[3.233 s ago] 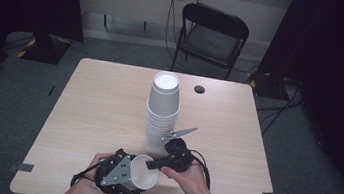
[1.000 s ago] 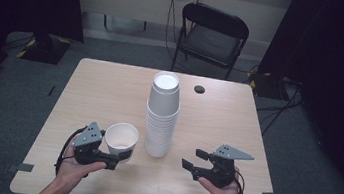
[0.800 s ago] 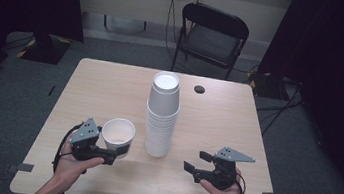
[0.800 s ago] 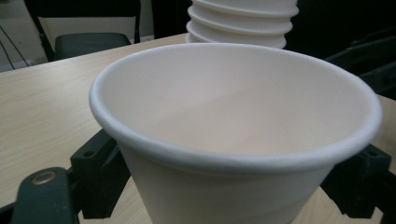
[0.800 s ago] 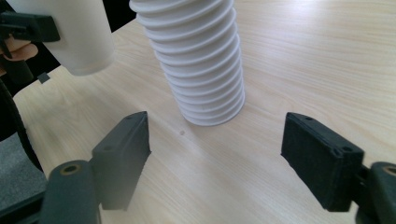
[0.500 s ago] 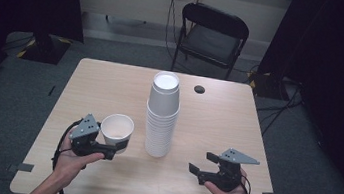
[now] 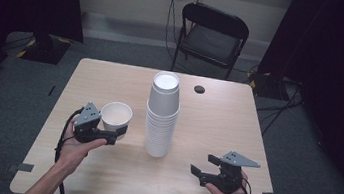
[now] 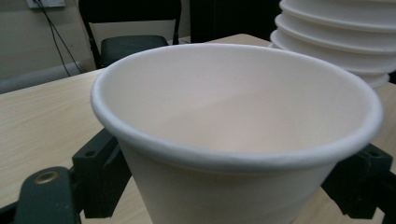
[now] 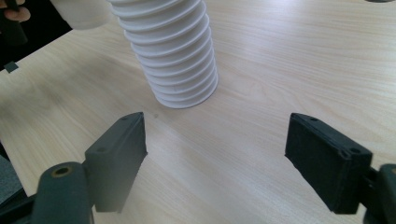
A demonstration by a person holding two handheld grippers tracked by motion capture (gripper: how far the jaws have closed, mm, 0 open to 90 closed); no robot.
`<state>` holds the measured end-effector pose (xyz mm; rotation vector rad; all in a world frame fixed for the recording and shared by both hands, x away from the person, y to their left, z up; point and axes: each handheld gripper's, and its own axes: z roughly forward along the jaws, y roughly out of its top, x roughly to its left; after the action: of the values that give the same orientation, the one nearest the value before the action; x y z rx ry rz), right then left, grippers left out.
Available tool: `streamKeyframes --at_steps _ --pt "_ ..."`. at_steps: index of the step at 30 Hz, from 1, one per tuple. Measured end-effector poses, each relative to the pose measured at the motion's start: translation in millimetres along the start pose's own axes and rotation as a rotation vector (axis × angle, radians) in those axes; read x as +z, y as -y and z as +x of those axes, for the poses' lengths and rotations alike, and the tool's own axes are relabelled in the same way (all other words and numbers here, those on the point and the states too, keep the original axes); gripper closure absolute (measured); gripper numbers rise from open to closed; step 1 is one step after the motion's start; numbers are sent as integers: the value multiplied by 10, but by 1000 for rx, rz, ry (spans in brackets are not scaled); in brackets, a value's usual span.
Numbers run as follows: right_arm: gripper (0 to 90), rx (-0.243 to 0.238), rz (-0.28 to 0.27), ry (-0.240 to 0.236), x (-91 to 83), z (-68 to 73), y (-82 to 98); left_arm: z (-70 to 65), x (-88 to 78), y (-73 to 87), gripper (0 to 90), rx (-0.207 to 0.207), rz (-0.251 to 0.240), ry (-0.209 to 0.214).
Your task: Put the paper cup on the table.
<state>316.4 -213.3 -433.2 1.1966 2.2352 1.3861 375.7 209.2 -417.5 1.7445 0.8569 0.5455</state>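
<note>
The left hand-held gripper (image 7: 113, 134) pinched a single cup (image 7: 116, 116) left of the stack (image 7: 161, 116). The right hand-held gripper (image 7: 201, 167) stood spread and empty. The cup probably needed lowering upright onto the tabletop (image 7: 216, 128), clear of the stack, before release.

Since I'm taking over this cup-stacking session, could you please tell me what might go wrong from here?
The left hand-held gripper grips the single cup by its thin wall; squeezing harder might dent it. That cup sits close to the tall stack of cups, so a sideways swing could topple the stack. The right hand-held gripper, jaws wide and just opened, points at the stack's base and might nudge it.
</note>
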Motion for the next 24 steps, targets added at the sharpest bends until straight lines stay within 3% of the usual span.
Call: streamKeyframes --at_steps 15,17,22,24 --pt "218 6 3 6 16 -29 19 230 226 53 146 -16 -26 -91" --pt "218 5 5 3 19 -29 22 279 254 37 146 -19 1 -93" --pt "225 5 9 2 31 -27 25 376 313 3 146 -46 -38 -127" --pt "226 8 8 1 28 -29 24 398 354 29 146 -39 -18 -131"
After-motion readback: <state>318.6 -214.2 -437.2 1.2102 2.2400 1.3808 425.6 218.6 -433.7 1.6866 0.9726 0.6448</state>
